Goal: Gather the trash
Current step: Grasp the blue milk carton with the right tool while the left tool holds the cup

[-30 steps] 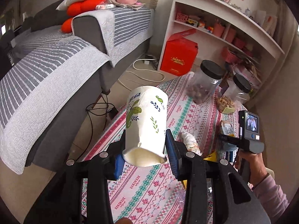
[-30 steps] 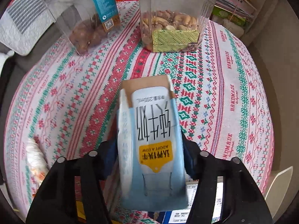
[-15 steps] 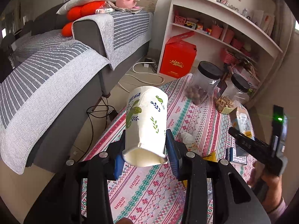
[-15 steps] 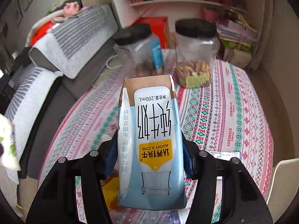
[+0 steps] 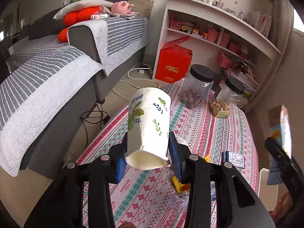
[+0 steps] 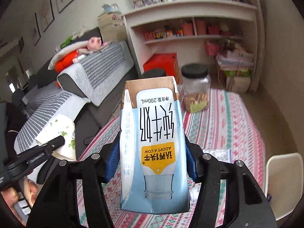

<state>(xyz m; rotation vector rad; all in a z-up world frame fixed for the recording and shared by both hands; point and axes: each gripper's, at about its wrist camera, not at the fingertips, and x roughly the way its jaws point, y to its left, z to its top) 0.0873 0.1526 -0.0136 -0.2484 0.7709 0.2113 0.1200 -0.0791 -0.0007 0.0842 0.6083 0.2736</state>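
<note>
Left gripper [image 5: 147, 149] clamps a squashed paper cup [image 5: 149, 121]; right gripper [image 6: 152, 158] grips a milk carton [image 6: 154, 144] upright between its pads, above the tablecloth [image 6: 224, 125]. Keep both squeezes firm while carrying to the bin

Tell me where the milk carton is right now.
The milk carton is clamped upside down in the right tongs, held above the patterned tablecloth; the left wrist view shows it at its right edge.

Home lvg rm: sofa [image 5: 79, 60], shelves [image 5: 218, 30].
</note>
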